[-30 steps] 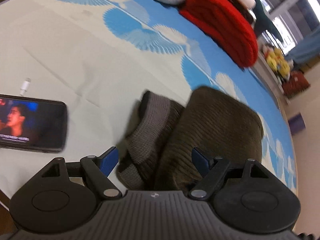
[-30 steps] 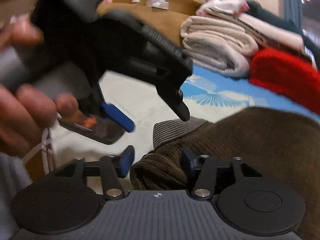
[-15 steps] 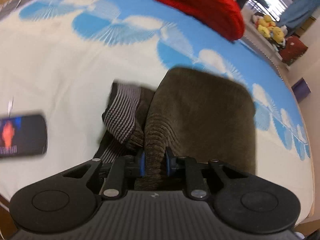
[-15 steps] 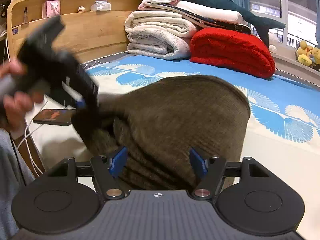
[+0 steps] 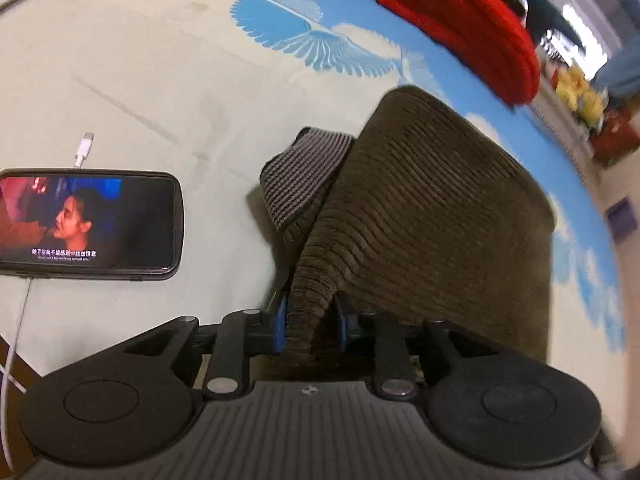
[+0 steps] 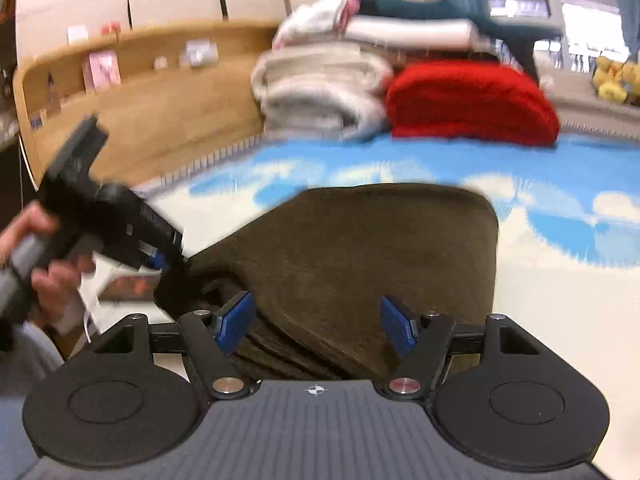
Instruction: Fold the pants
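**Corner pinched, other side not yet**

Now pinching a gathered corner of the brown ribbed corduroy pants (image 5: 432, 208) in the left gripper (image 5: 310, 326), where a second ago only open jaws; at present easing slightly apart, cloth between the pads. Lying folded on the cream and blue bedsheet (image 5: 168, 80), beside the black phone (image 5: 92, 226). Right gripper (image 6: 316, 322) wide apart above the near edge, holding nothing. Probably ready to lift for another fold.

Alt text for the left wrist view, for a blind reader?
The left gripper pinches a bunched edge of brown corduroy pants folded on a blue-and-cream bedspread, its fingers easing open. A phone playing video lies left.
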`<state>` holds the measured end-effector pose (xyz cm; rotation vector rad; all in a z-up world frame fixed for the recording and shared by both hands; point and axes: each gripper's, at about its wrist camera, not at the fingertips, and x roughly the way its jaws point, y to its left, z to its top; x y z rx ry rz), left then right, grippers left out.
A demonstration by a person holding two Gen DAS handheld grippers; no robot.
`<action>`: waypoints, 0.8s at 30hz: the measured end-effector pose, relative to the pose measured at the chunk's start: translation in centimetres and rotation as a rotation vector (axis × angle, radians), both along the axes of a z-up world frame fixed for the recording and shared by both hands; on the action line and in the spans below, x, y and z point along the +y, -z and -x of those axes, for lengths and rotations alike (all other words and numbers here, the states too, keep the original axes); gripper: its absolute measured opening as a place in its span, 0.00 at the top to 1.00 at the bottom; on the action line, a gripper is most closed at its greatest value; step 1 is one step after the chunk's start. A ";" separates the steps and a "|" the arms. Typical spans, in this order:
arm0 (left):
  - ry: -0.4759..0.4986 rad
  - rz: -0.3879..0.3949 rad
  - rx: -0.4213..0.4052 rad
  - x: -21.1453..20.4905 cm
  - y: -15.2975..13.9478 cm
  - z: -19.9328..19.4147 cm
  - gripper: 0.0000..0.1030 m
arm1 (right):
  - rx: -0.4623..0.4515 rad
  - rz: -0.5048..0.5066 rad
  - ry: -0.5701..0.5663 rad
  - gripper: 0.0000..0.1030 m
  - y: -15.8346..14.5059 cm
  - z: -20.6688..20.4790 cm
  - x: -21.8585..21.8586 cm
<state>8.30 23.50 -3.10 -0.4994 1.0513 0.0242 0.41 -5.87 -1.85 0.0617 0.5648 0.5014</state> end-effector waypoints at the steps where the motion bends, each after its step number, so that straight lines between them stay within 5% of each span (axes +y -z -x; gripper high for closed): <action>1: 0.016 -0.024 -0.021 0.0 -0.6 0.1 0.72 | 0.038 0.014 -0.006 0.30 0.8 -0.4 0.2; 4: 0.035 -0.087 -0.079 -0.2 -2.2 0.9 0.72 | 0.025 0.026 -0.003 0.30 1.5 -0.2 0.2; 6: 0.056 -0.057 -0.121 -0.1 -3.4 1.1 0.71 | 0.032 0.019 -0.002 0.30 1.4 -0.3 0.1; 8: 0.087 -0.038 -0.125 -0.5 -4.0 0.6 0.54 | 0.041 0.007 0.006 0.30 1.2 -0.3 -0.1; 10: 0.121 -0.106 -0.075 -1.8 -3.4 -0.8 0.42 | 0.044 0.003 0.015 0.30 1.1 -0.3 -0.2; 14: 0.165 -0.206 0.023 -3.6 -1.4 -0.1 0.42 | 0.031 0.016 0.012 0.30 0.8 0.2 -0.4; 19: 0.223 -0.330 -0.045 -4.4 0.0 3.1 0.44 | 0.026 -0.007 0.012 0.30 0.4 0.8 -1.2; 22: 0.301 -0.485 -0.120 -6.3 -0.1 3.8 0.45 | 0.031 0.017 0.009 0.30 0.8 0.9 -1.2; 24: 0.391 -0.669 -0.184 -8.5 0.3 5.1 0.45 | 0.034 0.018 0.012 0.30 0.9 0.8 -1.3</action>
